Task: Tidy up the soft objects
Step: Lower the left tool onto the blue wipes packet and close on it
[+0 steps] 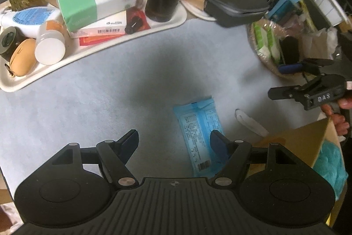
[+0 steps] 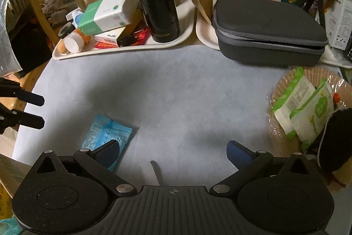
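Hovering over the grey-blue table cover [image 1: 66, 107], the left gripper [image 1: 173, 142] stands released, nothing between its jaws; the blue wipes pack [image 1: 199, 136] lies flat just past its right finger, off-centre. Risk, as I judge it: closing from here would clip only the pack's edge, or push it sideways on the smooth cover, since it is thin and lies flush. The pack looks soft, crinkly, printed side up, with a barcode near its near end. Right of it a small white scrap [image 1: 250, 121], then a cardboard box [image 1: 308, 142] with something teal inside, likely the drop spot. The right gripper [image 2: 173, 153] is also spread wide and empty over bare cover, close to the left one; both going for the same pack could collide. Far right, a basket [image 2: 279, 133] holds green-white packs [image 2: 305, 107].
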A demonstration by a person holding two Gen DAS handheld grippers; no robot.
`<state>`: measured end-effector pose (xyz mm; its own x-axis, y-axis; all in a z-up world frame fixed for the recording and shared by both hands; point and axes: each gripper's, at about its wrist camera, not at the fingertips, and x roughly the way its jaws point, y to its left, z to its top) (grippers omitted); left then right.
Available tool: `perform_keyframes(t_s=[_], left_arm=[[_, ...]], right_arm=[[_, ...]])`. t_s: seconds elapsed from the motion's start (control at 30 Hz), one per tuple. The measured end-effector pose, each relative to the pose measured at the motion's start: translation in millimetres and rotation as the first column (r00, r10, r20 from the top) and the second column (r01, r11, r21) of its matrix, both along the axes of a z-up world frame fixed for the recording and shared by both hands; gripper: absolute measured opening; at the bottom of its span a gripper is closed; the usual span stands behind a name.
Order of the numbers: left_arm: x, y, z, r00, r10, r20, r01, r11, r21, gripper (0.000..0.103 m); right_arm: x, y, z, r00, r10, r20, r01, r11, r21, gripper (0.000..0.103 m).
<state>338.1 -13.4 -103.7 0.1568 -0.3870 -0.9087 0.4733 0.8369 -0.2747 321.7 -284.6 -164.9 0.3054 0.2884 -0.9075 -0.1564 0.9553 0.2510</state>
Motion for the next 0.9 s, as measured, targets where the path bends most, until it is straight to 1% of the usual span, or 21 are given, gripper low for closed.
perform_keyframes(t_s=[0.1,0.17,0.23,0.3,0.37,0.43,0.53,0.77,0.9], left_arm=[[6.5,-13.7,0.7,0.999,0.008,-0.042,-0.005,0.997,0.075,0.071],[7.8,-26.1,1.3,0.998,-0.004,-0.059,0.012,0.992,0.127,0.072],[10.2,-38.5,0.2,0.995,0.000,-0.095,0.015,0.986,0.164,0.081],[14.6,-51.9,-3.5,0.991,0.009,-0.131,0.016,0.981,0.192,0.083],[22.3,-62.4,-9.6,0.985,0.043,-0.166,-0.007,0.978,0.210,0.084],[30.4,-72.0,-19.6,0.977,0.063,-0.204,-0.016,0.974,0.228,0.084],[37.9,-87.9,-37.1,0.966,0.085,-0.245,-0.012,0.959,0.284,0.084],[46.1,-119.5,-72.0,0.932,0.106,-0.347,0.013,0.946,0.323,0.084],[52.7,-126.3,-93.6,0.917,0.144,-0.371,0.007,0.926,0.377,0.084]], right_arm=[[-0.3,-1.8,-2.8,1.000,-0.012,-0.017,0.012,1.000,-0.006,0.103],[-1.1,-2.3,-3.6,1.000,-0.012,-0.020,0.012,1.000,-0.007,0.103],[-3.3,-2.7,-2.9,1.000,-0.008,-0.006,0.007,1.000,-0.019,0.103],[-5.6,-2.3,-1.6,1.000,0.004,0.013,-0.003,0.999,-0.047,0.103],[-8.1,-3.1,-0.4,0.999,0.010,0.033,-0.007,0.997,-0.082,0.103],[-9.5,-6.3,-0.7,0.999,0.004,0.042,0.001,0.995,-0.101,0.103],[-10.9,-13.2,-1.0,0.999,-0.015,0.045,0.020,0.995,-0.099,0.103],[-12.7,-21.9,-1.1,0.998,-0.032,0.056,0.038,0.994,-0.107,0.103],[-14.0,-24.4,0.0,0.998,-0.033,0.062,0.039,0.994,-0.105,0.103]])
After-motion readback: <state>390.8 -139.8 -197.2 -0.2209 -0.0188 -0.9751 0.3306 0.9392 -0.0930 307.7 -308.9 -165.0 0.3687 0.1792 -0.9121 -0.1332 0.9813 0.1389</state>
